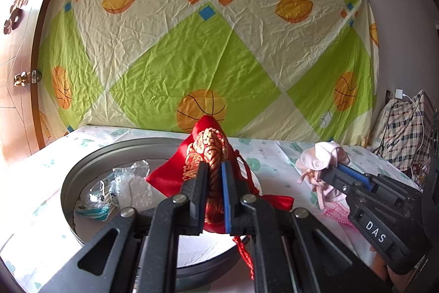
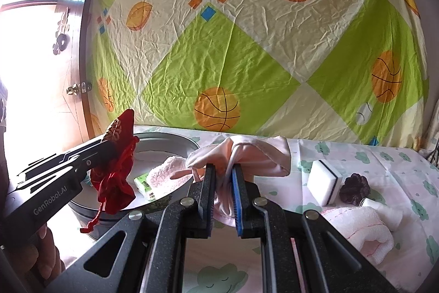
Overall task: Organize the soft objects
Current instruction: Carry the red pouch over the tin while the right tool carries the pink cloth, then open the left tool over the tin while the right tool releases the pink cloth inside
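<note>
A green-and-cream sheet [image 2: 247, 51] printed with basketballs hangs behind a tabletop [image 2: 356, 155] covered in cloud-patterned cloth. The left claw [image 1: 212, 169] is clamped on a red and gold drawstring pouch [image 1: 208, 153], held above a round grey metal tray [image 1: 82, 169] near the tabletop's left edge. In the tray lie a clear plastic bag [image 1: 129, 183], a fluffy pink cloth [image 2: 167, 175] and a green packet [image 2: 145, 186]. The right claw [image 2: 222, 177] grips a pale pink fabric piece [image 2: 247, 153], lifted just right of the tray. Toward the right edge rest a white sponge [image 2: 323, 180], a dark pinecone-like object [image 2: 355, 188] and a rolled pink towel [image 2: 362, 229].
</note>
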